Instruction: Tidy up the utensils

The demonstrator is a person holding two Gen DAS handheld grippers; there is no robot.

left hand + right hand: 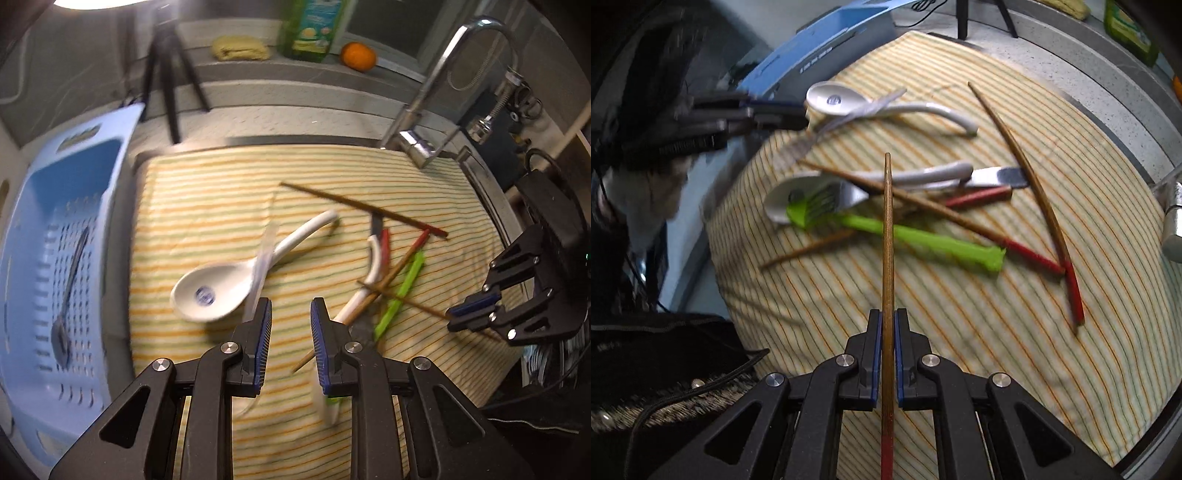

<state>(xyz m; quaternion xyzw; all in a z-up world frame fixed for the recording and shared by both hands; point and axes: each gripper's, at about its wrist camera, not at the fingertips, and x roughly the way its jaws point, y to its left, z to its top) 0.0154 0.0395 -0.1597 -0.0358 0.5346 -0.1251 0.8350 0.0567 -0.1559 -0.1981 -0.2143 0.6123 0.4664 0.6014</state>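
A chopstick (887, 236) is clamped in the right hand-held gripper (887, 325) above the striped towel (1015, 332). The left hand-held gripper (291, 314) seems clamped on a clear utensil (263, 258). Spoons and chopsticks remain on the towel; beyond its edge, one spoon (68, 295) is already in the blue basket (110, 155).

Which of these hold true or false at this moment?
1. The right tool is shut on a chopstick. True.
2. The blue basket is empty. False: a metal spoon lies in it.
3. A green-handled utensil lies on the striped towel. True.
4. The left tool grips the white ceramic spoon. False: that spoon lies on the towel.
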